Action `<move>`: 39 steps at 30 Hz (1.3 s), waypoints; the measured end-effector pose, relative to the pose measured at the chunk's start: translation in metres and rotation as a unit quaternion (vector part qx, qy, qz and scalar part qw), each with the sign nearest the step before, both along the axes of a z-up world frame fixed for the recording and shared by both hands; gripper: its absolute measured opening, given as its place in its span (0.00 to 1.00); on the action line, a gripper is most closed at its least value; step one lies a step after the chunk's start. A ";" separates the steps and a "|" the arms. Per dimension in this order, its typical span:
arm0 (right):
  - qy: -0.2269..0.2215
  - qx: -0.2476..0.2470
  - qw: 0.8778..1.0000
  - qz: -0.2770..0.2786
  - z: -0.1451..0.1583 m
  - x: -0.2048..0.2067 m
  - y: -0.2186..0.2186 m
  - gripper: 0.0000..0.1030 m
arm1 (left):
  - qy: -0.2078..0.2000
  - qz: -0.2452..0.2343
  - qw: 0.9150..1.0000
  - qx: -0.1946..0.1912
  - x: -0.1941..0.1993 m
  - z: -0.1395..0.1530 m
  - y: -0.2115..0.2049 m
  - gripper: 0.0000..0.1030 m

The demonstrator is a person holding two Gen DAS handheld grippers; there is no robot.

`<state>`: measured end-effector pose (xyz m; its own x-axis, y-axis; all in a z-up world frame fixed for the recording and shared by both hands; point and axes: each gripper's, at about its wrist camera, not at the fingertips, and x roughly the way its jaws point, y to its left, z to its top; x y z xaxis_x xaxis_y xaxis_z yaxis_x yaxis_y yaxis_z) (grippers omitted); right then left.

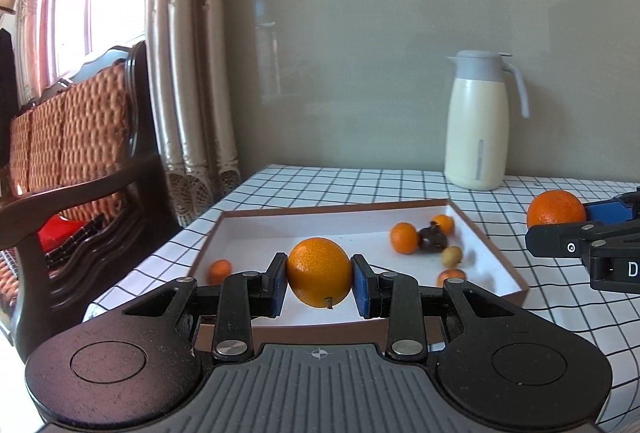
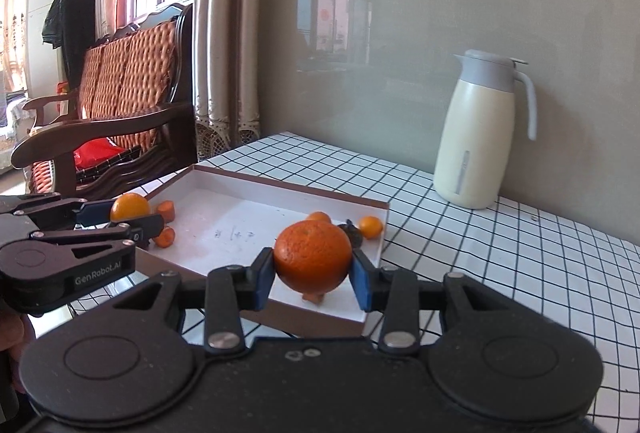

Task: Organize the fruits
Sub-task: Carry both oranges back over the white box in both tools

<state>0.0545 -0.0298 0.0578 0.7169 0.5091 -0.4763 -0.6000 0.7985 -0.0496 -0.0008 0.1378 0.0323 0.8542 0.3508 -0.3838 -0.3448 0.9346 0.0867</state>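
The left tongs (image 1: 319, 283) are gripping a yellow-orange orange (image 1: 319, 271) between their blue pads, holding it above the near part of the white tray (image 1: 506, 265). The right tongs (image 2: 313, 277) are clamping a deeper orange (image 2: 313, 261) over the tray's near right corner. 6 small fruits are lying in the tray on the checked surface (image 1: 560, 321), with a cream jug (image 1: 478, 121) standing behind.

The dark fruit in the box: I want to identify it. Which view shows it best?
The left wrist view: the dark fruit lies unobstructed among small oranges. In the right wrist view the held orange hides most of it.
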 end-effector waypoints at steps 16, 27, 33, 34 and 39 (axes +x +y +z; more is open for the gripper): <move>-0.009 -0.012 1.000 0.022 0.000 0.025 0.032 0.31 | -0.008 0.040 0.999 -0.010 0.015 -0.004 0.043 0.33; -0.012 -0.015 1.000 0.013 -0.003 0.061 0.039 0.31 | -0.011 0.057 0.998 -0.014 0.041 -0.005 0.064 0.33; -0.006 -0.020 1.000 0.009 -0.010 0.087 0.044 0.31 | -0.008 0.060 0.998 -0.017 0.060 -0.011 0.073 0.33; -0.005 -0.020 1.000 0.009 -0.012 0.090 0.045 0.31 | -0.007 0.061 0.998 -0.017 0.064 -0.012 0.074 0.33; 0.005 -0.020 1.000 0.004 -0.021 0.110 0.050 0.31 | 0.000 0.063 0.998 -0.018 0.083 -0.017 0.081 0.33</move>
<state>0.1642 0.0198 0.0371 0.7080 0.4959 -0.5028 -0.6077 0.7906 -0.0758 0.0819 0.2190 0.0153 0.8048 0.4405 -0.3978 -0.4592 0.8868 0.0531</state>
